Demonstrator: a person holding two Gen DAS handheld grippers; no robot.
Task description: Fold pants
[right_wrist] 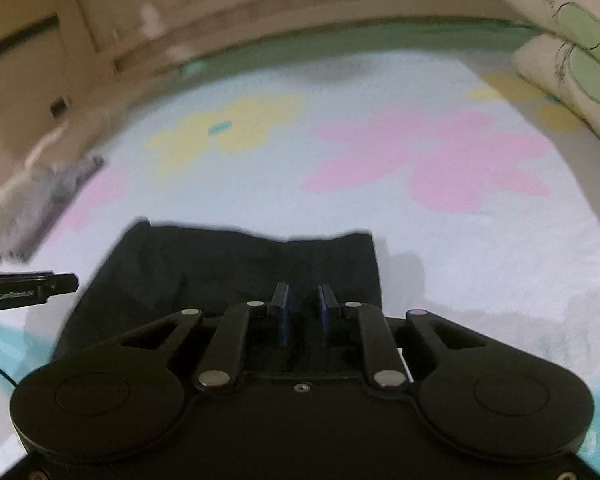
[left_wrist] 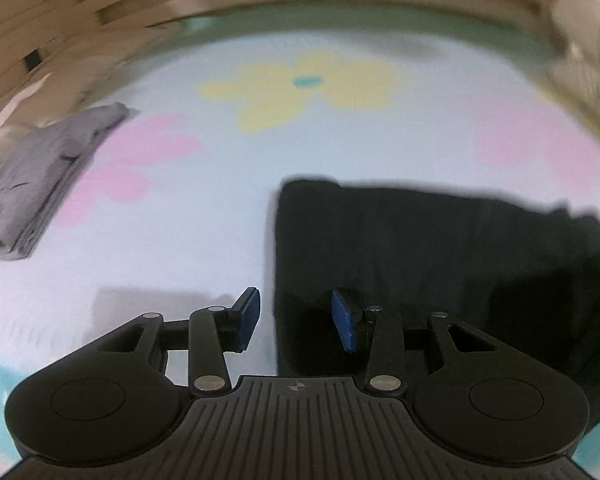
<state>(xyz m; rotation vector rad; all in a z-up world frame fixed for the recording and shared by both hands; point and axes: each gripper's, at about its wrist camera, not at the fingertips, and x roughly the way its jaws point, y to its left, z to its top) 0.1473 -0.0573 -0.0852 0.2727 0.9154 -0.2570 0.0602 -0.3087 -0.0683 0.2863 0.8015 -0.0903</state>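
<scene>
Lying folded, black pants leave open bedspread leftward.

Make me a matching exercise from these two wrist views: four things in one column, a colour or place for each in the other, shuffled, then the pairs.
Things:
1. pants
2. folded garment
3. flower with a teal centre
4. pillows

Descriptions:
A. grey, at the left edge of the bed
B. cream, far right corner
C. black, under the grippers
D. yellow

Pairs: 1-C, 2-A, 3-D, 4-B
</scene>
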